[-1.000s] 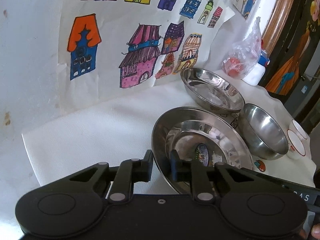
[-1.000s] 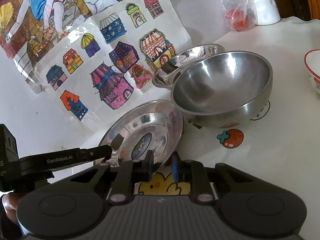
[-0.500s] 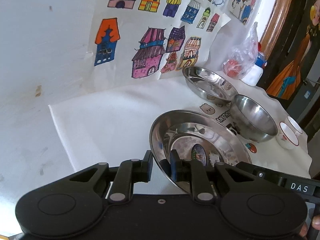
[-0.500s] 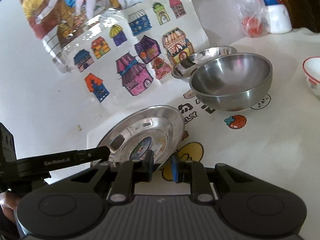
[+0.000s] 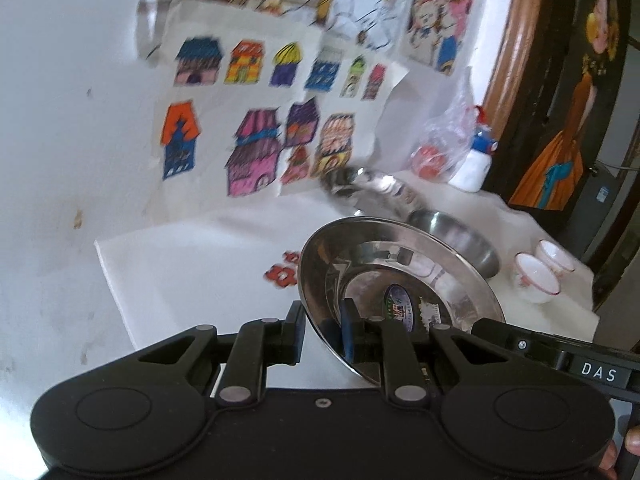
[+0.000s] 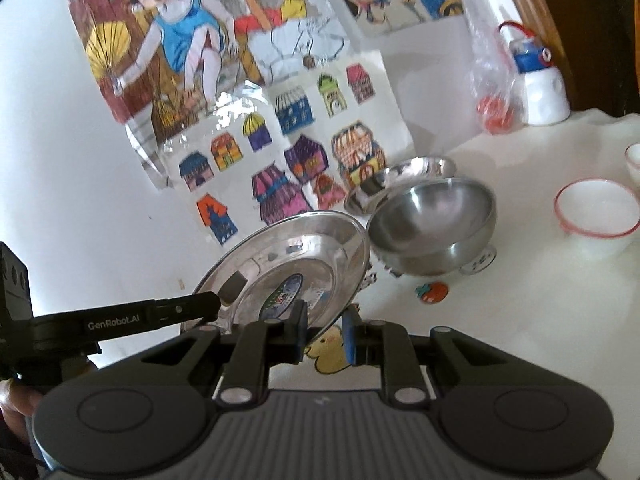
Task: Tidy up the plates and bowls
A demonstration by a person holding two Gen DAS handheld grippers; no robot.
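Both grippers pinch the rim of one steel plate (image 5: 400,276), from opposite sides. The left gripper (image 5: 322,330) is closed down to the thickness of the metal, one finger under the rim and the blue pad (image 5: 347,334) inside the dish; in the right view its arm reaches in from the left and its tip sits on the plate's far edge. The right gripper (image 6: 323,330) is likewise narrowed on the near rim of the plate (image 6: 292,272), its fingers on either side of the edge. The two-sided hold looks meant to steady a wide, slippery dish that would twist in a single pinch. The plate is off the cloth (image 6: 540,320) and tilted, its far edge higher. Just beyond it a deep steel bowl (image 6: 432,224) stands on the cloth, and behind that, touching or nearly so, a shallower steel dish (image 6: 400,176). Probably the plate is meant to be stacked with that dish or set beside it, though that is only a guess. To the right, well apart, are two white bowls (image 5: 534,276) with red rims. Children's drawings (image 6: 280,152) lean on the wall behind, with a plastic bag (image 6: 494,92) and a small bottle (image 6: 540,84) in the corner.
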